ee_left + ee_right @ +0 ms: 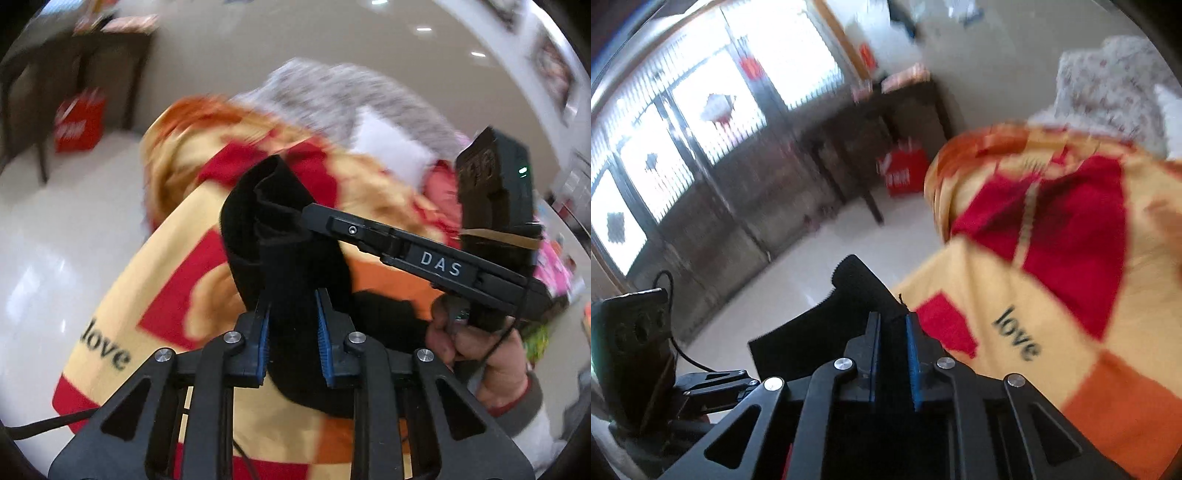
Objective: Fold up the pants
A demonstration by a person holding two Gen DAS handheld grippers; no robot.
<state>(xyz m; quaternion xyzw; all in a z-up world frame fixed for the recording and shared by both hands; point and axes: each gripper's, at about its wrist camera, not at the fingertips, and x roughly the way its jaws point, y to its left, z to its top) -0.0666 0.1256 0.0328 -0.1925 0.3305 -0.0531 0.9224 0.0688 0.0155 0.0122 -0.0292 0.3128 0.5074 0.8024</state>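
The left gripper (293, 325) is clenched on the black pants (280, 236): its blue pads (263, 332) press the dark cloth from both sides, and the fabric rises ahead of the fingertips as a bunched fold and also hangs down behind them. Crossing in front of it from the right is the right gripper (314, 214), whose tip bites into the same cloth just ahead of the left one; a hand (476, 343) in a grey sleeve grips its handle off to the right.

From its own camera, the right gripper (892, 332) is likewise clamped on the pants (827, 328), with the blue pads (911, 354) nearly together and black cloth filling the gap between them. The fabric sticks up ahead and to the left of the fingers, showing a ribbed edge at its top. Both views are blurred.

Under and beyond both tools lies a blanket (155, 291) of yellow, red and orange patches bearing the word "love". Past it is a pale shiny floor (798, 273) and a red bag (903, 173) beside dark furniture
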